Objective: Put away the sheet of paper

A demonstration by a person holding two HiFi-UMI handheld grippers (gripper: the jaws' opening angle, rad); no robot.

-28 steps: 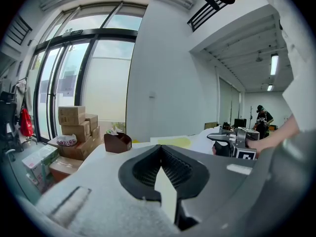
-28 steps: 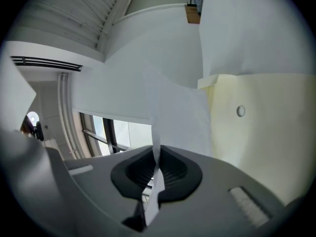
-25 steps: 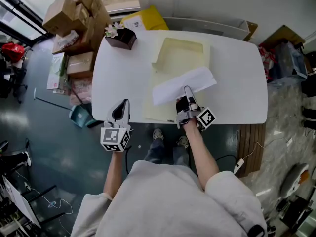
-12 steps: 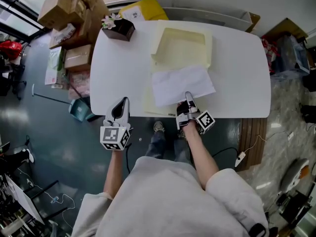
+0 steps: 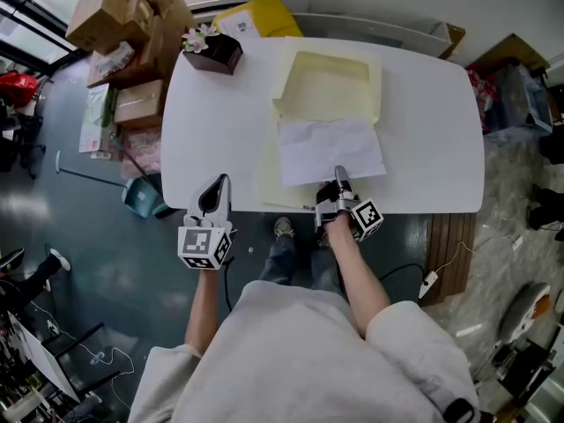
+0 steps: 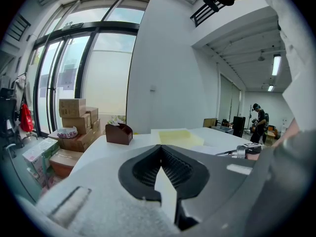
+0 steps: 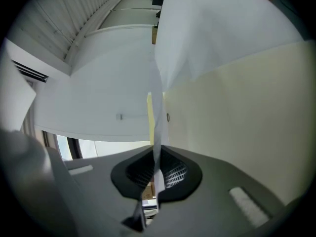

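A white sheet of paper [image 5: 330, 150] lies nearly flat over the lower flap of an open pale yellow folder box [image 5: 328, 76] on the white table [image 5: 220, 130]. My right gripper [image 5: 338, 174] is at the table's near edge, shut on the paper's near edge. In the right gripper view the sheet [image 7: 207, 33] runs up from between the closed jaws, with the yellow flap [image 7: 247, 112] to its right. My left gripper [image 5: 220, 185] hovers at the table's front-left edge, shut and holding nothing; its view looks across the table toward the box [image 6: 180, 136].
A brown tissue holder with flowers [image 5: 211, 51] sits at the table's far-left corner. Cardboard boxes [image 5: 123, 25] and a yellow bag [image 5: 260, 16] stand on the floor beyond the table's left side. Another person [image 6: 257, 122] stands far off in the room.
The right gripper came down and back toward the near edge with the sheet. The paper went from raised and slanted to lying flat on the folder flap. The left gripper stayed put.
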